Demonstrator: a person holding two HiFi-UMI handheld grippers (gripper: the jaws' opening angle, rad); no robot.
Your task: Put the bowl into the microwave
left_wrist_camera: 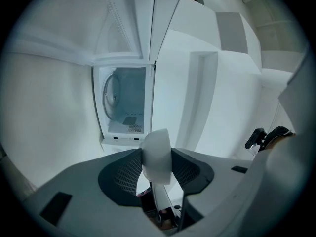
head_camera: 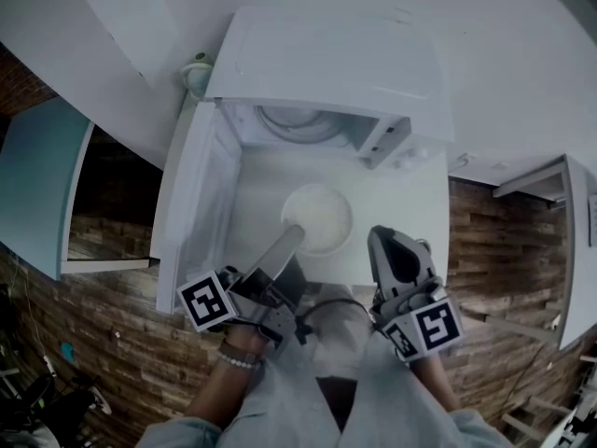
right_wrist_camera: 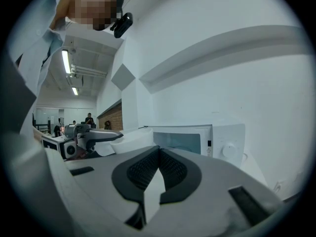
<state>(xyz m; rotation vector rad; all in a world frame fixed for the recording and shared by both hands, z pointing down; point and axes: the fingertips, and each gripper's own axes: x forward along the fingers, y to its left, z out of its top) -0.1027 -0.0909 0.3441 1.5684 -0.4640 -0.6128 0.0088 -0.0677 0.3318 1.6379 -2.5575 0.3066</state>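
Note:
The white microwave stands on a white counter with its door swung open to the left and the glass turntable showing inside. A white bowl is just in front of the opening, and my left gripper is shut on its near rim. In the left gripper view the bowl's rim stands pinched between the pads, with the open cavity ahead. My right gripper is beside the bowl on the right, shut and holding nothing. Past its shut jaws, the right gripper view shows the bowl and the microwave.
A small pale green and white object sits behind the microwave's left corner. The open door blocks the left side of the opening. The microwave's control panel with a dial is on its right. Low shelves flank the counter.

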